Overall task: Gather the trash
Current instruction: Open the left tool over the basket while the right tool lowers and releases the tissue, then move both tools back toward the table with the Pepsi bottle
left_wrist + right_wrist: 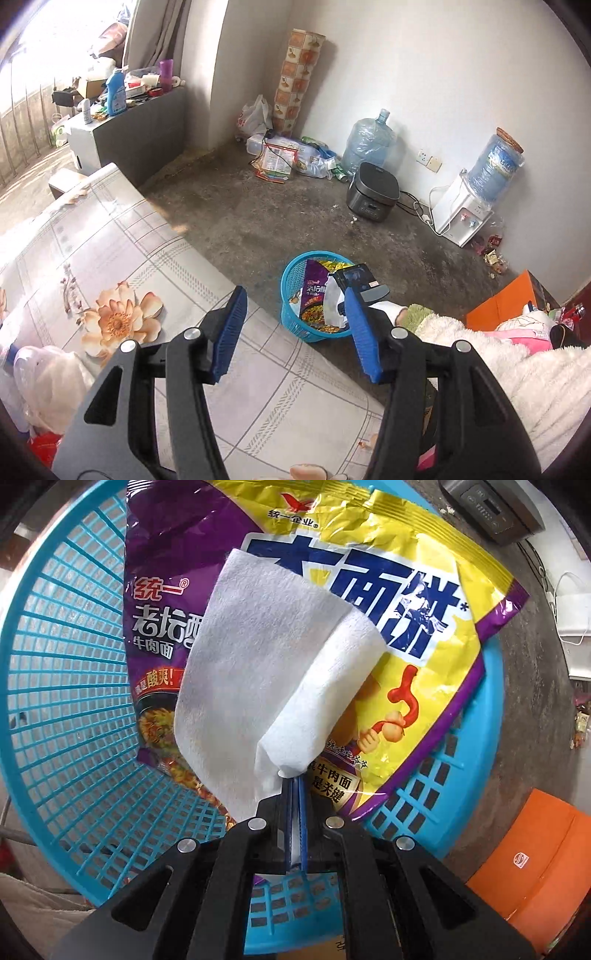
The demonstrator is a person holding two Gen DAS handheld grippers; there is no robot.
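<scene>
A blue mesh basket stands on the concrete floor beside the bed. Inside it lie a purple noodle packet and a yellow noodle packet. My right gripper points down into the basket, shut on a white tissue that hangs in front of the packets. The left wrist view shows the same tissue under the right gripper's black housing. My left gripper stands open over the edge of the bed, nothing between its blue pads.
A floral bedsheet fills the left, with a crumpled plastic bottle on it. A rice cooker, a water dispenser, a water jug and floor litter line the wall. An orange box stands at right.
</scene>
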